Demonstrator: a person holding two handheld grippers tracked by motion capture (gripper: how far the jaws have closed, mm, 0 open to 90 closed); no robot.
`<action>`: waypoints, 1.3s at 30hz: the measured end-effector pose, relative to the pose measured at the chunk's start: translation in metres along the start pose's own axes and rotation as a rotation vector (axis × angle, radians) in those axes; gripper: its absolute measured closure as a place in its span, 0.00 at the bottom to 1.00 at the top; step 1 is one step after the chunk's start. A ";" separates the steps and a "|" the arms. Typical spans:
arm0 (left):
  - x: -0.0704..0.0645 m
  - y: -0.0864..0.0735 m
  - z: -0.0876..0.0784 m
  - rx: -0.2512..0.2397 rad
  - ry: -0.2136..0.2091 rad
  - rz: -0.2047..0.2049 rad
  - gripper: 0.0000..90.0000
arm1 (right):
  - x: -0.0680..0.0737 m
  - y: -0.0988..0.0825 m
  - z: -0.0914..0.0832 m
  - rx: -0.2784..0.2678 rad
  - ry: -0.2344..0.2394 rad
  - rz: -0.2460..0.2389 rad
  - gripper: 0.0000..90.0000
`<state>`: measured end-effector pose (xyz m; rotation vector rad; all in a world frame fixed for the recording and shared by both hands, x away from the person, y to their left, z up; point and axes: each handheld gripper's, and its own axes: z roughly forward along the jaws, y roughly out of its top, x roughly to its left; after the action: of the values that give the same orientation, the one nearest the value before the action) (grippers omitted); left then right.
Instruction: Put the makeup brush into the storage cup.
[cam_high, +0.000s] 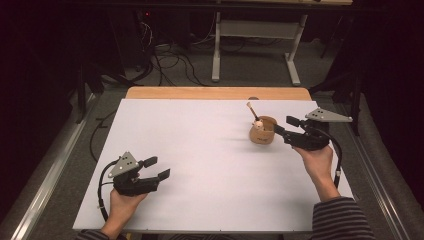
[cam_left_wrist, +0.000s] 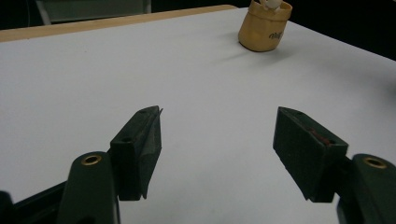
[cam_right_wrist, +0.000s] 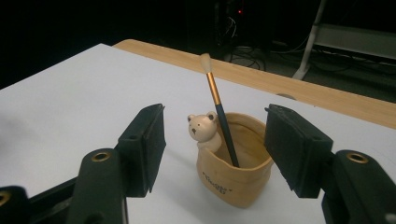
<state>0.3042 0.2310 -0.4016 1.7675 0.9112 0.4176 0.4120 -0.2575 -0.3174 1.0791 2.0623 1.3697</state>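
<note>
Down at the near left corner of the white table (cam_high: 200, 165), the person's left hand (cam_high: 122, 202) holds the left gripper (cam_high: 156, 168) low over the surface, its jaws spread wide with only bare tabletop between them; the grey three-cornered plate (cam_high: 123, 164) sits on top of it and a black cable (cam_high: 102, 190) loops off behind toward the table's edge. From the left gripper view the same spread shows plainly, the two black pads (cam_left_wrist: 144, 144) well apart and nothing held, with the tan pot far off across the sheet. The middle of the table lies bare and white, a strip of wooden edge (cam_high: 217, 93) showing along its far side. Over to the right, toward the far right part of the sheet, stands a small tan pot (cam_high: 263, 130) shaped like a soft sack, with a little bear figure (cam_right_wrist: 203, 128) peeking over its rim and a paintbrush (cam_right_wrist: 218, 114) leaning up out of it, bristles uppermost. The right gripper (cam_high: 285, 128) sits just beside the pot on its right, held in the right hand (cam_high: 316, 162) above a striped sleeve (cam_high: 342, 220). In the right gripper view its jaws stand open to either side of the pot, apart from it and gripping nothing. Beyond the table, cables (cam_high: 170, 60) lie on the floor near a white stand (cam_high: 255, 35).
</note>
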 end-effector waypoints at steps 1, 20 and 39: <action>0.000 0.000 0.000 0.000 0.000 0.000 0.37 | 0.000 -0.001 -0.001 0.001 0.001 0.002 0.44; 0.000 0.000 0.000 0.000 0.001 0.003 0.37 | 0.003 -0.011 -0.020 -0.040 0.023 0.016 0.42; -0.001 0.000 0.000 0.004 0.004 0.005 0.37 | 0.009 -0.023 -0.035 -0.045 0.039 0.023 0.38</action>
<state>0.3038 0.2303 -0.4016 1.7733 0.9112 0.4225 0.3736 -0.2746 -0.3232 1.0687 2.0423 1.4522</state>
